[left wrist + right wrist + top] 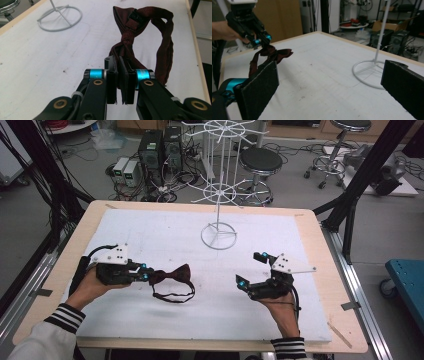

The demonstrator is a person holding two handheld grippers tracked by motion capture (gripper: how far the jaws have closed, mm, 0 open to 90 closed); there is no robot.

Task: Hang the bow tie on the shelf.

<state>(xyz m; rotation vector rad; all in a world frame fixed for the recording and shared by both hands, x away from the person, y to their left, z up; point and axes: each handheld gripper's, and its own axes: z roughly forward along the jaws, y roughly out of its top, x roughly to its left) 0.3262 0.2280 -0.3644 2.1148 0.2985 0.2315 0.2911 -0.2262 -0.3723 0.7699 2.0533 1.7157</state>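
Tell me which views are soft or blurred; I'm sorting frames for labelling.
High view: even light, bow tie small yet legible. Left gripper view: bow tie sharp, nearest gripper parts slightly soft. Right gripper view: close gripper pads blurred, background room soft.

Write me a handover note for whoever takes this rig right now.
Left tool: shut on one wing of the bow tie, strap loop trailing on the white mat.
Right tool: open, holding nothing, right of the tie.
Rack: upright at the mat's far middle, hooks bare.
Done: tie gripped.
Left: probably hang the tie on a rack hook; the right tool could spread the strap.
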